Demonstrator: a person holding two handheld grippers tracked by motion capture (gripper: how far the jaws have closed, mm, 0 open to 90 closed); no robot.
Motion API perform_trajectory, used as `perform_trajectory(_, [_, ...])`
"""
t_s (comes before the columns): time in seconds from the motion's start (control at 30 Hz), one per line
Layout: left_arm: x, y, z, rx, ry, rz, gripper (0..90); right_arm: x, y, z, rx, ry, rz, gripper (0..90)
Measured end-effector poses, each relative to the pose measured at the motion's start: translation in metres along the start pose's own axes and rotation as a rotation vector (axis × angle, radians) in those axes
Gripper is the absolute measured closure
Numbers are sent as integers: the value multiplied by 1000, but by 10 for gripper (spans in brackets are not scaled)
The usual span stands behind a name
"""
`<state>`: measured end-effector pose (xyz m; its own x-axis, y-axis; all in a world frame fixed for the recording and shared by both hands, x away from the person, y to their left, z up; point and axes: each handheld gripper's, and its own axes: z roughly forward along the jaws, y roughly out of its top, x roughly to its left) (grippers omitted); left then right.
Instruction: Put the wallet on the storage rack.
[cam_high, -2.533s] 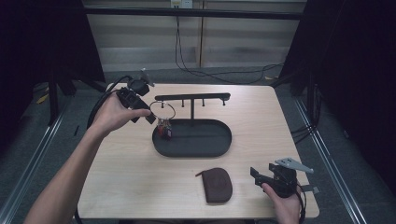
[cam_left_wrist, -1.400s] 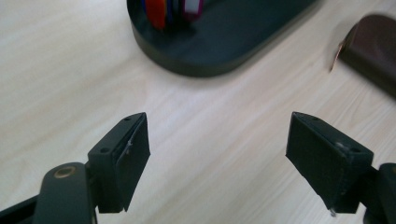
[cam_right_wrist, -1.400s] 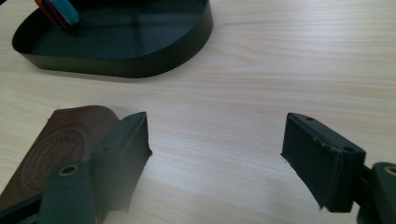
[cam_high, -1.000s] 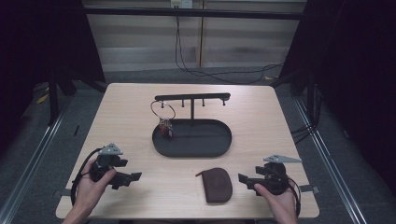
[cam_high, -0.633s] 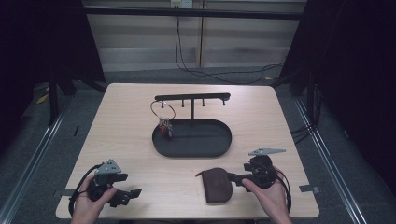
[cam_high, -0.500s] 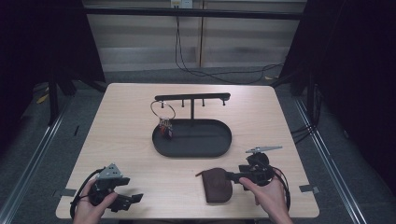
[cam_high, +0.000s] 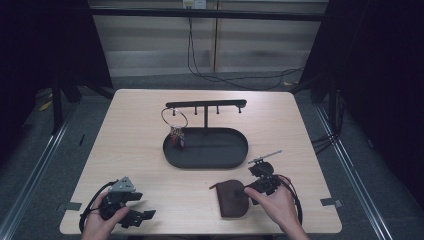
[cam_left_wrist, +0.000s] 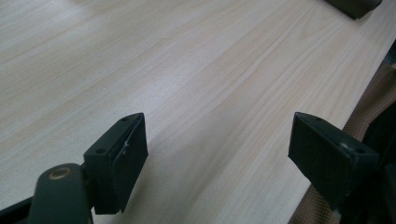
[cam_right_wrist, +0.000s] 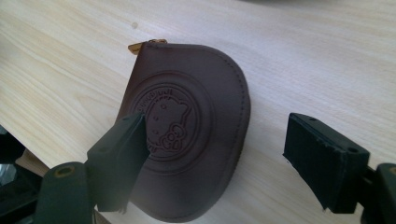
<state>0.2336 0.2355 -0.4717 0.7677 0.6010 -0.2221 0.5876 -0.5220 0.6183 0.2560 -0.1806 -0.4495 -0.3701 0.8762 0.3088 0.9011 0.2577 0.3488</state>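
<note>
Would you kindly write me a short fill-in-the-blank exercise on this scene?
1. The brown pouch lies on the ____, not in the tray.
2. The key ring hangs from the ____.
3. The left gripper's jaws stand ____.
4. The pouch lies in front of the ____ gripper.

Missing: table; rack; open; right

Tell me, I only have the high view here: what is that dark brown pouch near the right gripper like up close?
Observer: The dark brown leather pouch is rounded, with a cartoon cat face embossed in a circle.
Operator: Are the right gripper's jaws on it?
Observer: The right gripper is open; one jaw overlaps the pouch's edge in its view, the other stands over bare wood.
Operator: And the left gripper?
Observer: The left gripper is open over the bare light wooden table, holding nothing.
</note>
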Motion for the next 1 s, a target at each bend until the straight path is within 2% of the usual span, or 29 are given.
perform_trajectory(0.2, [0, 0, -2, 2, 5, 8, 196, 9, 9, 6, 62, -15, 7, 188])
perform_trajectory(0.23, [-1, 0, -3, -9, 20, 14, 196, 11, 11, 9, 63, -6, -10, 198])
perform_trajectory(0.3, [-3, 0, -6, -10, 46, 48, 194, 18, 12, 15, 86, -18, -11, 190])
perform_trajectory(0.33, [-4, 0, -7, -11, 55, 43, 194, 18, 12, 15, 86, -18, -11, 190])
perform_trajectory(0.37, [-5, 0, -7, -23, 39, 32, 195, 19, 11, 20, 92, -22, -3, 191])
perform_trajectory(0.47, [-4, -1, -6, -18, 36, 43, 195, 19, 11, 25, 101, -30, 8, 185])
perform_trajectory(0.5, [-4, -1, -6, -16, 43, 43, 195, 18, 10, 28, 105, -34, 17, 144])
perform_trajectory(0.57, [-5, 0, -5, -14, 40, 43, 196, 18, 10, 29, 107, -38, 21, 138])
perform_trajectory(0.8, [-3, 1, -5, -13, 41, 35, 195, 14, 10, 34, 123, -22, 49, 112])
perform_trajectory(0.9, [-2, 1, -5, -12, 36, 39, 195, 13, 10, 35, 128, -15, 62, 116])
perform_trajectory(0.93, [-1, 1, -5, -11, 38, 39, 196, 13, 11, 34, 136, -8, 67, 151])
perform_trajectory(1.0, [-1, 1, -5, -17, 38, 33, 195, 13, 12, 34, 136, 0, 73, 163])
